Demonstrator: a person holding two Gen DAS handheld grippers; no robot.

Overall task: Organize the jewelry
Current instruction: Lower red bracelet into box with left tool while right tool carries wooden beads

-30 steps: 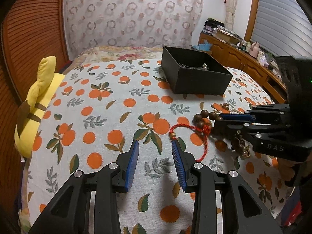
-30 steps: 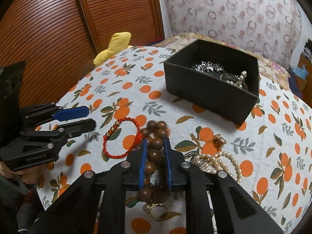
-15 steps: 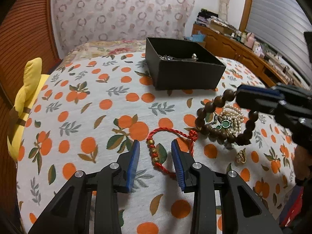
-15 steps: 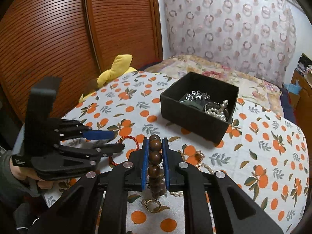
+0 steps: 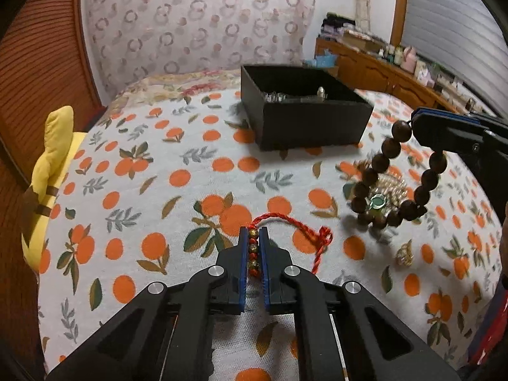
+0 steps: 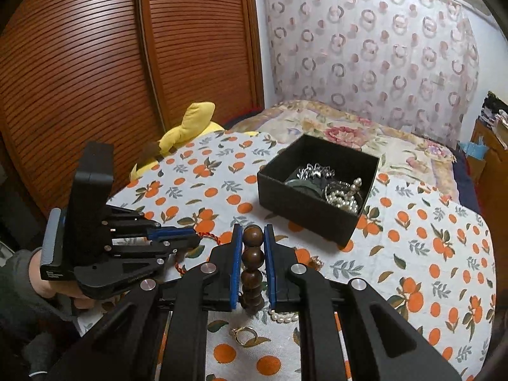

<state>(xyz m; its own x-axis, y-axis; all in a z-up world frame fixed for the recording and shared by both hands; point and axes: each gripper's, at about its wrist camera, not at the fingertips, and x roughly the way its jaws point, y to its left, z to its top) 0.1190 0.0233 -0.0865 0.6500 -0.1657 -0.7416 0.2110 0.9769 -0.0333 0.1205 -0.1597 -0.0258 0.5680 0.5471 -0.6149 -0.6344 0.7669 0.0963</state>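
My left gripper [image 5: 253, 233] is shut on the beaded part of a red cord bracelet [image 5: 297, 222] that lies on the orange-print cloth. The rest of the cord loops out to the right of the pads. My right gripper [image 6: 253, 231] is shut on a brown wooden bead bracelet [image 6: 253, 255], lifted off the cloth. In the left wrist view that bead bracelet [image 5: 381, 162] hangs as a loop from the right gripper [image 5: 416, 123]. A black box [image 5: 301, 117] holding silver and pearl pieces stands farther back. In the right wrist view, the left gripper [image 6: 195, 238] is low at the left.
Pearls and a green-stone piece [image 5: 379, 201] lie under the hanging loop, a small gold piece [image 5: 404, 254] nearby. A gold ring [image 6: 244, 335] and pearl strand [image 6: 282, 316] lie below my right gripper. A yellow plush [image 5: 47, 171] sits at the bed's left edge. A wooden dresser [image 5: 381, 70] stands behind.
My left gripper closed from open onto the red cord bracelet's beads. My right gripper rose with the wooden bead bracelet, which now hangs clear of the cloth.
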